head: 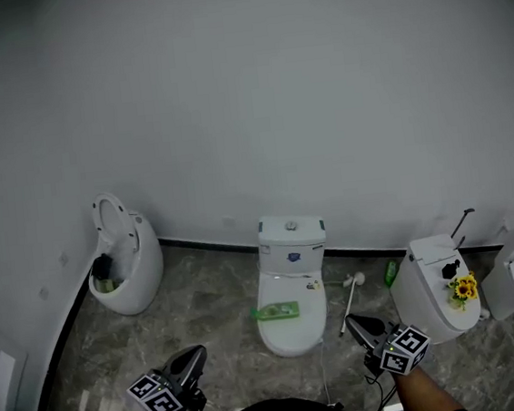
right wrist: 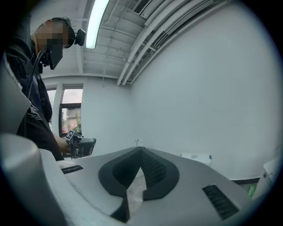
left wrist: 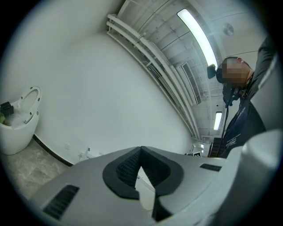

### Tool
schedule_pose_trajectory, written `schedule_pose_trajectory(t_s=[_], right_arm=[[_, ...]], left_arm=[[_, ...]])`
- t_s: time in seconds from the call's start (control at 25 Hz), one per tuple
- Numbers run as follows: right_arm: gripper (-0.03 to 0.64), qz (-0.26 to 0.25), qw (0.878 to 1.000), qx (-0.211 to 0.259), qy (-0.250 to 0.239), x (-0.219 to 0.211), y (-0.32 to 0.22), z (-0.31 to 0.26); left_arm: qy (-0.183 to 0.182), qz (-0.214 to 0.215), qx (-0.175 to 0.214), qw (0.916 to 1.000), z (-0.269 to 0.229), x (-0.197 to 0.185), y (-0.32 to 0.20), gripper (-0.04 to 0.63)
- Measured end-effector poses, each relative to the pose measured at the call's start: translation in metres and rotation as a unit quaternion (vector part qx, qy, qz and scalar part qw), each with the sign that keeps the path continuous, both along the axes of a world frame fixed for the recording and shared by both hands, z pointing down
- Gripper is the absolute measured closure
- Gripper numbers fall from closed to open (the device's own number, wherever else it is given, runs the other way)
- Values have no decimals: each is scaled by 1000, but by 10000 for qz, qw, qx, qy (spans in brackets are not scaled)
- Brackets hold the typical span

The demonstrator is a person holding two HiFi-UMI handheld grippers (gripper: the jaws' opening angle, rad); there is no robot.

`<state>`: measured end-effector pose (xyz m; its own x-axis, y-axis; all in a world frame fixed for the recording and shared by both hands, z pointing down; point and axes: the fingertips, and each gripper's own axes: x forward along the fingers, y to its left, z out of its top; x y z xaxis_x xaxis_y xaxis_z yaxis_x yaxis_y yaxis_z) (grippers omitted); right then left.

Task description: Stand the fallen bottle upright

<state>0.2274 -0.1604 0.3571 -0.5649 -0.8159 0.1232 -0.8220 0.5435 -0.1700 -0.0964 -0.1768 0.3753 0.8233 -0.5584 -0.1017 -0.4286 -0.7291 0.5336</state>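
The fallen bottle [head: 277,311] is green and lies on its side on the closed lid of the middle white toilet [head: 290,242]. Both grippers are low in the head view, well short of it. My left gripper [head: 195,357] is down-left of the toilet; in the left gripper view [left wrist: 140,150] its jaws meet with nothing between them. My right gripper [head: 356,325] is down-right of the toilet; its jaws [right wrist: 141,151] also meet empty. The bottle is hidden in both gripper views.
A round white toilet [head: 126,259] with its seat up stands at the left wall. At the right stands another toilet [head: 430,291] with sunflowers [head: 464,289] on it. A second green bottle [head: 390,273] and a toilet brush [head: 351,300] are on the floor between the toilets.
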Motion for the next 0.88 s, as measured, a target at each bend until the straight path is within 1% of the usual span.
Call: schedule_pose_trajectory(t_s=[0.24,0.44,0.6,0.76,0.88], right_arm=[[606,103,9999,-72,-60,26,-25,3],[606,351,9993,-121,10,36,-51,12],[606,700,9975,-116,41,35,-73,15],[606,1171,9930,-115,-22,36,-89,16],[606,1424,9898,-87,52,42,-108,18]], left_arm=[[-94,172,-84,9998,2,32,-26,583],[-23,421,-74,9991,15,44,-65,583],[30,702,-25,9975,27,44,-104,583],[-85,1056,36,9944,41,35,-136,583],[-85,1228,19,9924,53,37,-167,583]])
